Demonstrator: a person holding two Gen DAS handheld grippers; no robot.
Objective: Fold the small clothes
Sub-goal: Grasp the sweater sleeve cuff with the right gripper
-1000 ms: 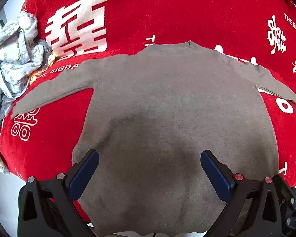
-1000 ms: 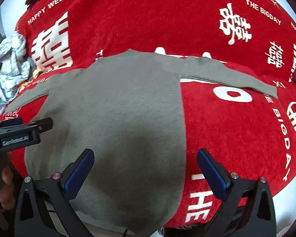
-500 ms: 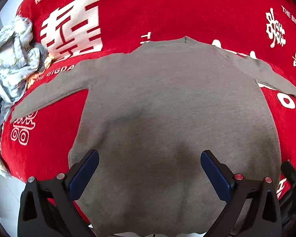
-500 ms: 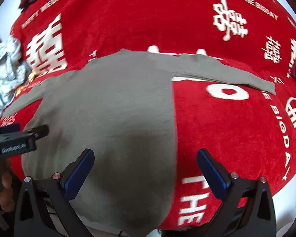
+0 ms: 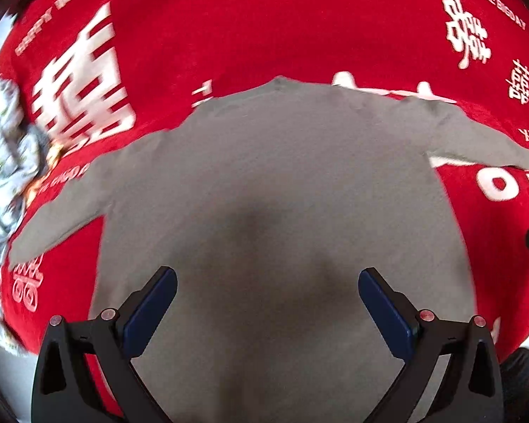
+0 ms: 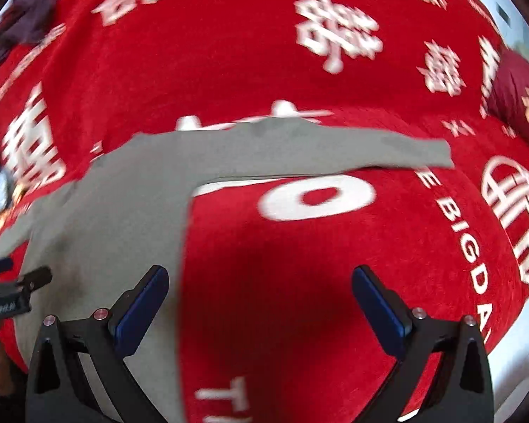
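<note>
Right now my left gripper [image 5: 267, 312] hangs over the lower body of the grey long-sleeved knit sweater [image 5: 271, 190], its blue-padded tongs spread wide and holding nothing. The sweater lies flat and face down on the red plush blanket with white lettering [image 5: 229, 35], hem toward the near edge, neckline pointing to the far side, both sleeves stretched out sideways.

My right gripper [image 6: 259, 305] is also wide and empty; it sits over bare red blanket just beside the sweater's right side seam, with its left finger [image 6: 141, 308] above the grey fabric. The right sleeve [image 6: 352, 155] runs out toward the blanket's right edge.

At the blanket's left edge I see a crumpled pale patterned garment [image 5: 3, 162], blurred. A dark crumpled cloth [image 6: 24, 31] lies at the far left corner.
</note>
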